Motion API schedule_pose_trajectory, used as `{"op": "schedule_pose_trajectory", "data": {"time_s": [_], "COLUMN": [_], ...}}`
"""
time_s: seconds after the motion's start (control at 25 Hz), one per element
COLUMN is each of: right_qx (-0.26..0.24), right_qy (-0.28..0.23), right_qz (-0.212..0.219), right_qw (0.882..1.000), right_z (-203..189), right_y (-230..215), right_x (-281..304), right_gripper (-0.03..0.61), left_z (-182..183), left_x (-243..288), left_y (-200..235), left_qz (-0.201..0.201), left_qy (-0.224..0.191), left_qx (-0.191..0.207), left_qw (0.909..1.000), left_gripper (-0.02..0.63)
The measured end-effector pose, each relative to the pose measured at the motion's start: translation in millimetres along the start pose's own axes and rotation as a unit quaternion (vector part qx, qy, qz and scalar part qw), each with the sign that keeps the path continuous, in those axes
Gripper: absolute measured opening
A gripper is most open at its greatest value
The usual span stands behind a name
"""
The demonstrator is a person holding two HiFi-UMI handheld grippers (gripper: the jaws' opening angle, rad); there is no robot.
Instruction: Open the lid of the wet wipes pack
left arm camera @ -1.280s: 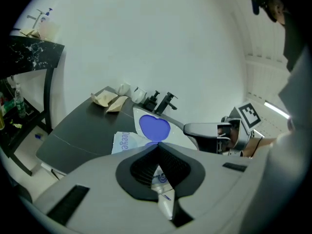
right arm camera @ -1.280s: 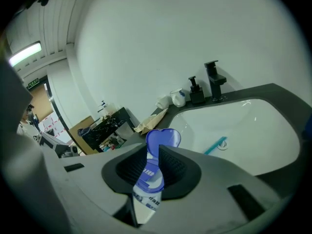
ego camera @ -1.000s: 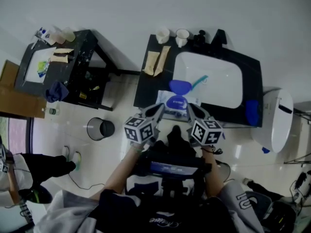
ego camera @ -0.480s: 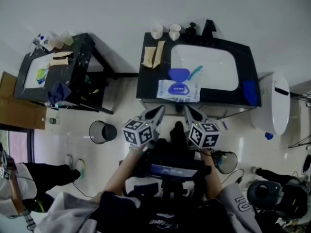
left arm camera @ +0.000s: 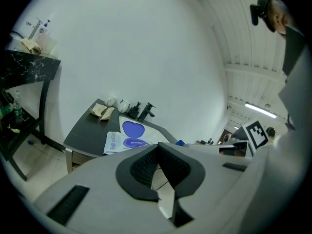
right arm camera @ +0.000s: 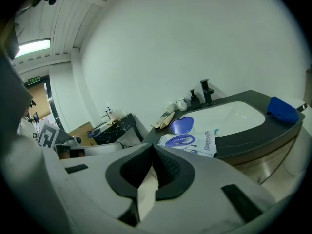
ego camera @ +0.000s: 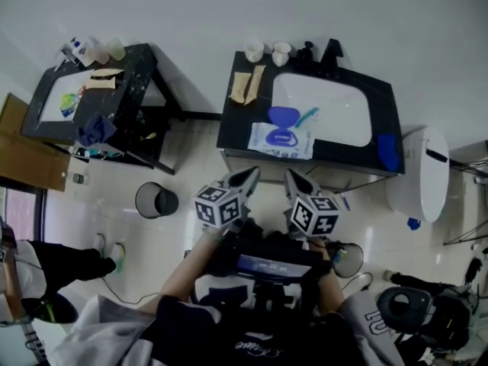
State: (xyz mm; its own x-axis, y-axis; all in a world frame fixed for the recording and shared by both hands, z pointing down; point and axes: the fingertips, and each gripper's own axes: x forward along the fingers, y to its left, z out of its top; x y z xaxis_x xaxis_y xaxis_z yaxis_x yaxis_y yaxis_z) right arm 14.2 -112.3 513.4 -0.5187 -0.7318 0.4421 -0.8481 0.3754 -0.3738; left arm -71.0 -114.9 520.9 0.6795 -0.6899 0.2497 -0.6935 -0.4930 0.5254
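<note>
The wet wipes pack [ego camera: 280, 140] lies flat on the black counter [ego camera: 235, 134], by the sink's near left corner. Its blue lid [ego camera: 283, 116] is flipped up and back over the basin edge. In the left gripper view the pack [left arm camera: 118, 142] and raised lid [left arm camera: 132, 129] lie beyond the jaws; the right gripper view shows pack [right arm camera: 190, 141] and lid [right arm camera: 182, 125] too. My left gripper [ego camera: 244, 179] and right gripper [ego camera: 296, 181] hang side by side in front of the counter, short of the pack. Both are shut with nothing in them [left arm camera: 157, 146] [right arm camera: 152, 147].
A white basin [ego camera: 326, 110] fills the counter, with a black faucet [ego camera: 331, 52], two cups [ego camera: 254, 51] and tan folded cloths [ego camera: 245, 88] at the back. A blue sponge [ego camera: 386, 150] sits at the right; a toilet [ego camera: 415, 180] beyond. A bin [ego camera: 156, 200] and cluttered side table [ego camera: 85, 101] stand left.
Both grippers have drawn back from over the pack's near edge to the floor side of the counter. The pack and counter now sit farther off.
</note>
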Motion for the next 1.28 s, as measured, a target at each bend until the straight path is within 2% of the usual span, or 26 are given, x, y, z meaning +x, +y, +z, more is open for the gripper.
{"op": "schedule_pose_trajectory", "data": {"time_s": [0.32,0.52,0.8,1.28], "right_qx": [-0.006,-0.008,-0.006,-0.027], "right_qy": [0.011,0.011,0.018,0.025], "right_qz": [0.012,0.025,0.036,0.045], "right_qw": [1.000,1.000,0.999,0.998], "right_z": [-3.1,1.3,-7.5,-10.7], "right_y": [-1.9,-8.1,-13.2,-9.9], "right_x": [-15.5,-20.4,-24.2,-26.4], "right_gripper": [0.013,0.014,0.012,0.012], "left_z": [5.8,0.8,-8.4,-14.1], "left_x": [7.6,10.5,4.0,1.7], "left_y": [-21.1,-34.8,-32.3,-33.1], "left_qz": [0.010,0.017,0.043,0.047], "left_qy": [-0.022,-0.021,-0.017,-0.013], "left_qx": [-0.017,-0.015,-0.011,-0.006], "left_qw": [0.9996,0.9995,0.9989,0.9988], "left_gripper": [0.006,0.006,0.006,0.006]}}
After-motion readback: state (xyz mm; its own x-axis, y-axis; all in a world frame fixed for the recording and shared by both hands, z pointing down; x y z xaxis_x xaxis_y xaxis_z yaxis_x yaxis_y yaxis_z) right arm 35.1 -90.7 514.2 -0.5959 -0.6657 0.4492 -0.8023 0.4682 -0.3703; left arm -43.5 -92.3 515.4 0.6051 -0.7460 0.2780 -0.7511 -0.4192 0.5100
